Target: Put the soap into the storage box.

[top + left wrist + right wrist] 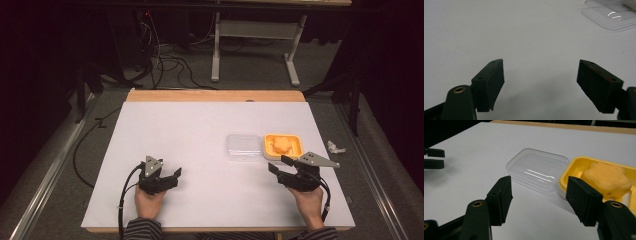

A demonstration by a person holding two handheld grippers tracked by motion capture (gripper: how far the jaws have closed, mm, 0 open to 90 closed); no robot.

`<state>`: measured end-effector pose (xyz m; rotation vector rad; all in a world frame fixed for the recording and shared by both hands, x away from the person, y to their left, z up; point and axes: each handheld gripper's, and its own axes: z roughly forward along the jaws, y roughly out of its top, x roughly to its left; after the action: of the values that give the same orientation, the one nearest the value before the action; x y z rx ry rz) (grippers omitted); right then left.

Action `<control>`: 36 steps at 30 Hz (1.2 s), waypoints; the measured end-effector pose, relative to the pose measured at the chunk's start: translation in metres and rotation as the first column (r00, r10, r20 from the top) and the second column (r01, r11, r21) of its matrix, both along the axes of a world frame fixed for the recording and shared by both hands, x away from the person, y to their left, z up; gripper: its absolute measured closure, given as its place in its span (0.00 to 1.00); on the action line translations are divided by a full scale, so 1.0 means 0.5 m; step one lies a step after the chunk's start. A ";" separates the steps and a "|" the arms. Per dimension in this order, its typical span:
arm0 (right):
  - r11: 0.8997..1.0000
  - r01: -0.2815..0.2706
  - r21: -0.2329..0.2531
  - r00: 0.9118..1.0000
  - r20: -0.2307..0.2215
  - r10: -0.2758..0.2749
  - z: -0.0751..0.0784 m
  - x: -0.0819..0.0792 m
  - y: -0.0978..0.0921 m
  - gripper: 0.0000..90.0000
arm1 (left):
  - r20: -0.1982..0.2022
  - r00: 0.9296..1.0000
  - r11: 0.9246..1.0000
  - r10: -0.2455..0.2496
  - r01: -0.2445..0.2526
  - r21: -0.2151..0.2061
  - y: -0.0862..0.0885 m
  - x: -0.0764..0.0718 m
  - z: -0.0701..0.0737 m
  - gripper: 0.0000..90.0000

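A clear plastic lid [243, 146] lies flat on the white table, right of centre. Touching its right side is a yellow dish [297, 141] that holds an orange flower-shaped soap [280, 145]. My right gripper [278, 164] is open just in front of the dish, a hand holding it. In the right gripper view its jaws [539, 182] stand wide apart, with the lid [537, 170] ahead, the dish [574, 163] and soap [606, 178] to the right. My left gripper [167, 175] is open at the front left, over bare table [540, 65], the lid [609, 17] far off.
The white sheet [200, 130] covers a wooden table whose far edge [215, 95] is bare. A crumpled white scrap [335, 147] lies off the table's right side. Beyond stand another table's white legs [216, 50] and loose cables [170, 60].
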<state>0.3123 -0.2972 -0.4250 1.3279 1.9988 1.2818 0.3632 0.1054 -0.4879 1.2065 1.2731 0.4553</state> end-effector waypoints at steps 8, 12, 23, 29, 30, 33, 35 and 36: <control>1.000 -0.005 -0.012 1.000 -0.008 0.005 -0.008 0.004 0.005 0.43 | 0.000 1.000 1.000 0.000 0.000 0.001 0.000 0.000 0.000 0.25; 1.000 -0.010 -0.021 1.000 -0.010 0.010 -0.012 0.008 0.009 0.43 | -0.001 1.000 1.000 0.000 0.000 0.001 0.000 0.000 0.000 0.25; 0.999 -0.022 -0.026 0.999 -0.024 0.021 -0.025 0.014 0.020 0.43 | -0.002 1.000 1.000 0.001 -0.001 0.002 0.000 0.000 0.000 0.25; 0.999 -0.024 -0.032 0.999 -0.029 0.023 -0.028 0.015 0.021 0.43 | -0.003 1.000 1.000 0.004 -0.004 -0.001 -0.001 0.001 0.000 0.25; 0.999 -0.023 -0.035 0.999 -0.031 0.022 -0.028 0.016 0.021 0.43 | -0.003 1.000 1.000 0.004 -0.004 -0.001 -0.001 0.001 0.000 0.25; 0.999 -0.024 -0.047 0.999 -0.032 0.023 -0.031 0.018 0.025 0.43 | -0.003 1.000 1.000 0.004 -0.004 -0.001 -0.001 0.001 0.000 0.25; 0.998 -0.026 -0.053 0.999 -0.032 0.024 -0.035 0.019 0.027 0.43 | -0.003 1.000 1.000 0.002 -0.002 0.003 0.000 0.001 0.000 0.25; 0.998 -0.026 -0.050 0.999 -0.033 0.025 -0.038 0.020 0.029 0.43 | -0.002 1.000 1.000 0.002 -0.002 0.002 0.000 0.001 0.000 0.25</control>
<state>0.3224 -0.2828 -0.4442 1.3118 2.0626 1.2202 0.3636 0.1053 -0.4881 1.2075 1.2764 0.4567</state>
